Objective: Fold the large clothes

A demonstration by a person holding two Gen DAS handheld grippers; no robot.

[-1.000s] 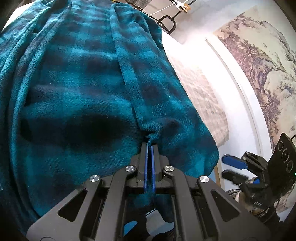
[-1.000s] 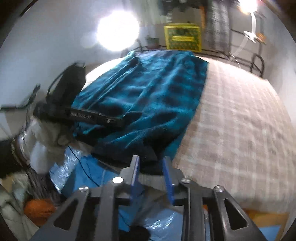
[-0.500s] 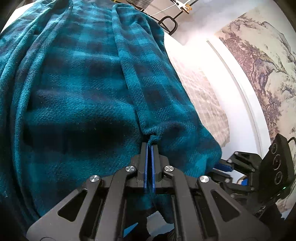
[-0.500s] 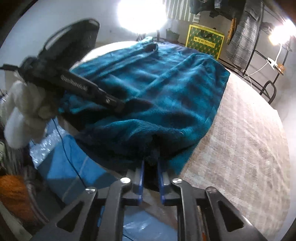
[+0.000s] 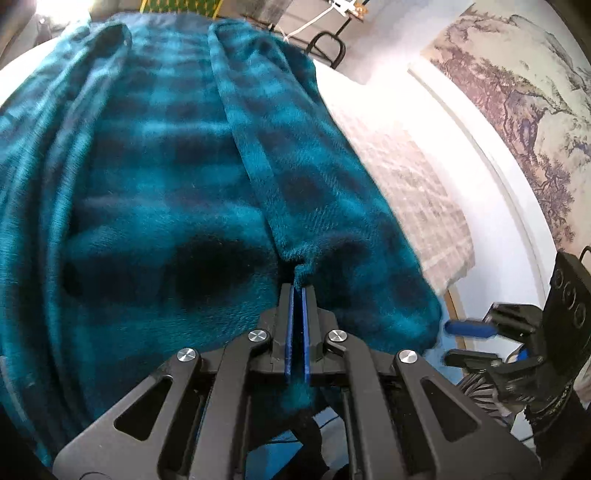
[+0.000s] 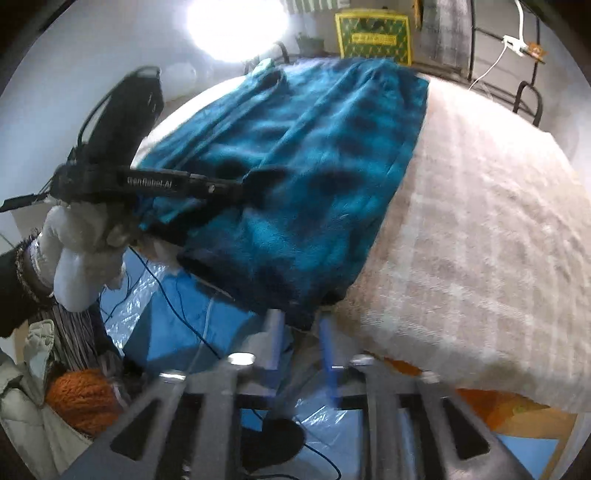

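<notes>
A bed (image 6: 480,229) covered by a pale checked blanket fills much of the room, with a white wall (image 5: 491,206) along one side bearing a large ink-style landscape painting (image 5: 524,92) of gnarled trees. Beyond the far end of the bed stand a black metal rail (image 6: 528,99), a yellow-and-green box (image 6: 373,37) and hanging grey cloth, while a very bright lamp (image 6: 236,26) glares against the pale wall in the right wrist view. Below the bed's near edge the floor is strewn with blue plastic sheeting (image 6: 166,325), thin dark cables, an orange knitted bundle (image 6: 83,402) and an orange patterned patch.
</notes>
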